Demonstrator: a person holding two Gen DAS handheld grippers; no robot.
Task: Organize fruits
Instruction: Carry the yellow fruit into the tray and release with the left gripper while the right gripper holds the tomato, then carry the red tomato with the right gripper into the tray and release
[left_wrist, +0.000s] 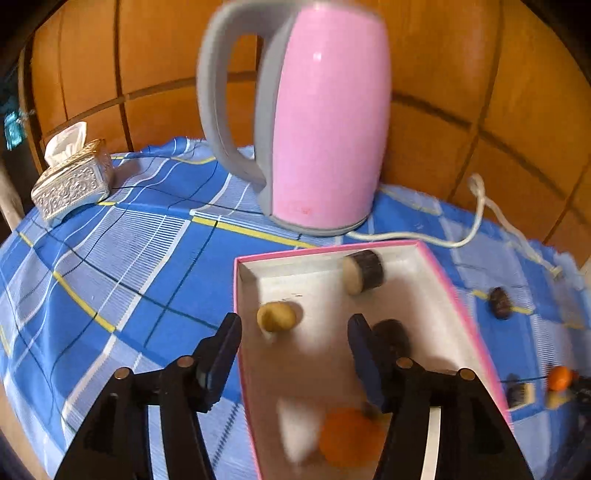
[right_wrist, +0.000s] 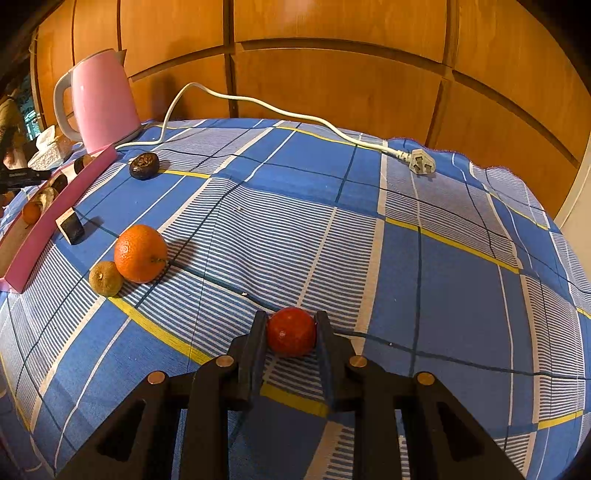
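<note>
A pink-rimmed white box lies on the blue plaid cloth. In it are a tan fruit, a cut dark piece, a dark fruit and an orange. My left gripper is open above the box, empty. My right gripper is shut on a red-orange fruit resting on the cloth. On the cloth to its left lie an orange, a brownish fruit, a cut dark piece and a dark fruit. The box is at the far left.
A pink kettle stands behind the box, its white cord and plug trailing along the back of the table. A silver tissue box sits at the back left. Wooden panels form the wall behind.
</note>
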